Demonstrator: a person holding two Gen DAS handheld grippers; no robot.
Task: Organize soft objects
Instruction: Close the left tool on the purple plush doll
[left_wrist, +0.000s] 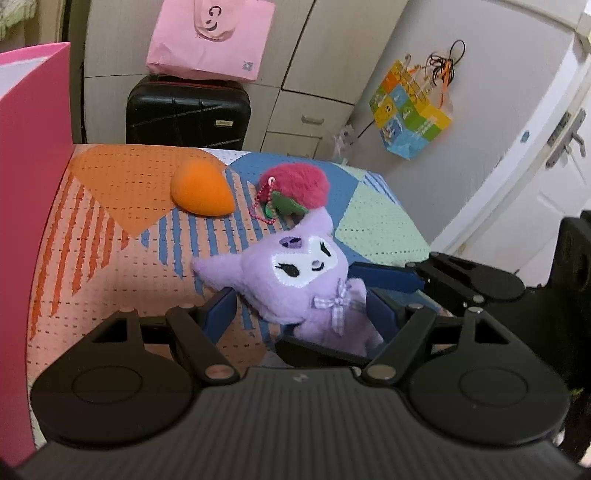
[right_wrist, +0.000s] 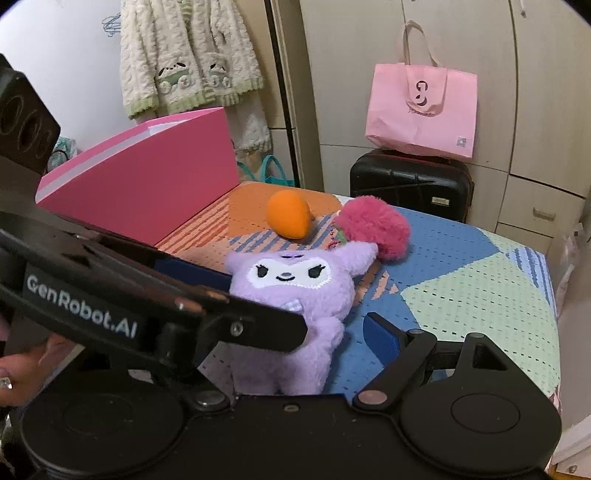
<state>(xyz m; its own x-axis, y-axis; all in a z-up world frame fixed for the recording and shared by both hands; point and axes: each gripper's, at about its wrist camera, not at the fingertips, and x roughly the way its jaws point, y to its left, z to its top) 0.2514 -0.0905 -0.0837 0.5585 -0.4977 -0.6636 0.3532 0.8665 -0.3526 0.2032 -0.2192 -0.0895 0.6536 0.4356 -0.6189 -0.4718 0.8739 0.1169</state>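
Observation:
A purple plush doll (left_wrist: 295, 273) with a white face lies on the patterned mat (left_wrist: 110, 258). My left gripper (left_wrist: 303, 308) straddles it; its blue pads (left_wrist: 219, 310) stand apart from the doll's body, so it is open. In the right wrist view the doll (right_wrist: 291, 284) faces the camera between the fingers of my right gripper (right_wrist: 295, 332). The right blue pad (right_wrist: 380, 339) stands clear of the doll; the left finger is hidden behind the left tool's black linkage (right_wrist: 166, 295). Just behind the doll lie an orange soft teardrop (left_wrist: 201, 192) and a red fluffy ball (left_wrist: 295, 184) with a bead chain.
An open pink box (right_wrist: 147, 184) stands at the mat's left side. Beyond the table's far edge a black suitcase (right_wrist: 410, 181) carries a pink bag (right_wrist: 421, 114). The mat's right half (right_wrist: 480, 295) is bare. A hand (right_wrist: 14, 369) shows at the lower left.

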